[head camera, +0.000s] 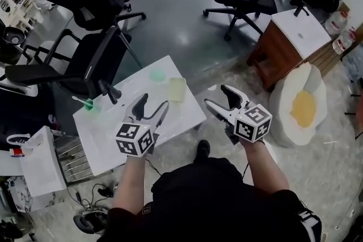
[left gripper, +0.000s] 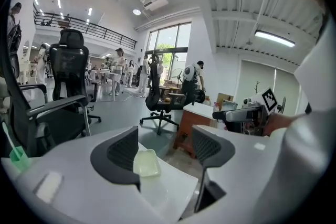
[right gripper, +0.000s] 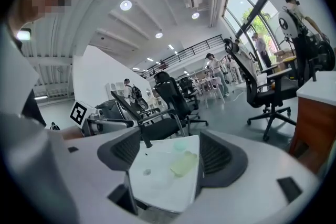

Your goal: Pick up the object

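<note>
My left gripper (head camera: 155, 101) and right gripper (head camera: 216, 95) are both wide open, holding nothing. The pale yellow dish (head camera: 176, 89) sits by the far edge of the table (head camera: 108, 139), too blurry to make out properly.

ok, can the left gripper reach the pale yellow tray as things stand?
Probably yes: the left gripper is open above the white table, and the pale yellow tray lies just ahead of its jaws with nothing between them.
</note>
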A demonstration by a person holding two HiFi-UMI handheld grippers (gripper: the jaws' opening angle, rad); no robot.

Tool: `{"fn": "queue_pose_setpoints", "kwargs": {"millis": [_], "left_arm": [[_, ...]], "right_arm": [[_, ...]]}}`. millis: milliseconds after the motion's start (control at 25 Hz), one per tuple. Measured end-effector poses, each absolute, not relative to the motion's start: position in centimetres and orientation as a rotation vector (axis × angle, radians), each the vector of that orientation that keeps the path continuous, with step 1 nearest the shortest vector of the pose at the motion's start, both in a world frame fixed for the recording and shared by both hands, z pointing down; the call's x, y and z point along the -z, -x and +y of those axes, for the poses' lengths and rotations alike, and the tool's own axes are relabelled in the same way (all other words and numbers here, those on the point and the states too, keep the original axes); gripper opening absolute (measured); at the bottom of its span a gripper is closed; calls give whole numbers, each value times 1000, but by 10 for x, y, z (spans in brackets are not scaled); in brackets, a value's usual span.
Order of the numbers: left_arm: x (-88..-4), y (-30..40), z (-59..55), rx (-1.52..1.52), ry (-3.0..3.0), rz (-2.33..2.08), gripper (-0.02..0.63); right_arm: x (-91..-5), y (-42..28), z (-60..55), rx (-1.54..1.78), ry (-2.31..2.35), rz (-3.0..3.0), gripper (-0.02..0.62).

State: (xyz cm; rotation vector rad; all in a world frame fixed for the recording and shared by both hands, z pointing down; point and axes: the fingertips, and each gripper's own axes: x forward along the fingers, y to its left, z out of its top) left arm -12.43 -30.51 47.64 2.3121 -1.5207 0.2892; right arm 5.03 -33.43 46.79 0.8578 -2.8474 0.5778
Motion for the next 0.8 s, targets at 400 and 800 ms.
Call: {"fn": "queue_pose_setpoints", "kwargs": {"millis": [400, 800], "left_arm": [[-493, 118, -343, -311, -2237, -1535, 321], [-519, 137, -365, -380, -2209, -1483, 321]], "right_arm": [[-478, -61, -380, -605, -823, -2840, 324], [-493, -28, -395, -630, -808, -2789, 324]]}}
